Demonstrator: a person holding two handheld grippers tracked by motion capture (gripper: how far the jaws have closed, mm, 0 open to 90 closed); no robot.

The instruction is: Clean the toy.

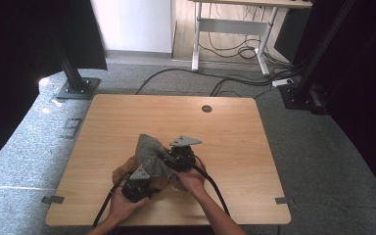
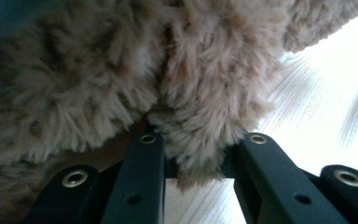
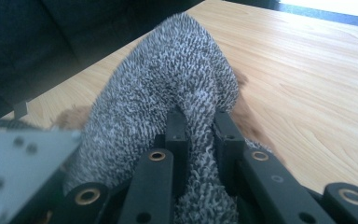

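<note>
Right hand-held gripper (image 3: 200, 121): jaws clenched on a fold of the grey towel (image 3: 168, 79), cloth pinched between the pads and rising in a hump beyond them. In the high view the grey towel (image 1: 149, 154) stands lifted off the counter (image 1: 235, 127), between the two grippers, nearer the front edge than the far one.

Left hand-held gripper (image 2: 200, 144): jaws grasping a tuft of the fluffy brown cloth (image 2: 121, 74), pile bulging between and above them. The brown cloth (image 1: 125, 169) lies on the counter under and beside the grey towel, left of centre, toward the front edge. The left hand-held gripper (image 1: 137, 188) sits just in front of it.
</note>
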